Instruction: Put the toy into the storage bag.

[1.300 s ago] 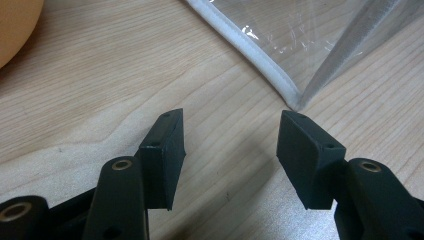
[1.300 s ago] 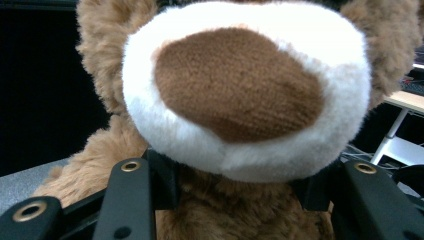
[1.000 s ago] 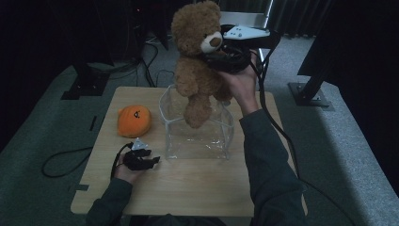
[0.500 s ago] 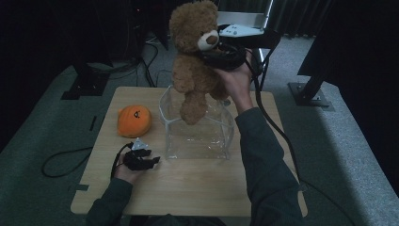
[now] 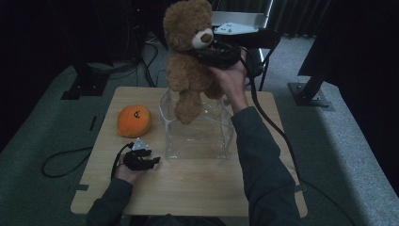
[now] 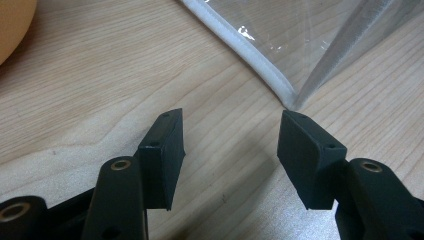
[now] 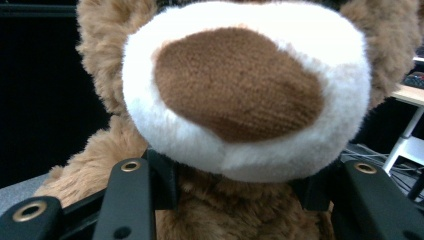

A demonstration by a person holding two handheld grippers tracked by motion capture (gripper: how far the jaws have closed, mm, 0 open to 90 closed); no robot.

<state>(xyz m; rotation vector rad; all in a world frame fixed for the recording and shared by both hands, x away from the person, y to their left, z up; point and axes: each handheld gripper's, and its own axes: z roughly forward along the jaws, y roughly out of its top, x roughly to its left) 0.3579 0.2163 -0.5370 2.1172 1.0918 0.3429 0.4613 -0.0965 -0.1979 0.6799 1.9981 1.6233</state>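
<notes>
Teddy bear (image 5: 188,56) hangs pinched in the right hand-held gripper (image 5: 214,54); left hand-held gripper (image 6: 230,145) spread; no legible writing.

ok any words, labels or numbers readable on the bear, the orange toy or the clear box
None can be read.
Teddy bear: no tag or label visible.
Orange plush: a small dark mark, too small and blurred to read.
Clear box: no printing visible.

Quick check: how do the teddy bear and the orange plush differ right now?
The teddy bear is brown and tall; the orange plush is round and much smaller. The bear hangs above the clear box, clamped at its neck by the right gripper; the plush lies free on the table, left of the box. Both are soft toys.
</notes>
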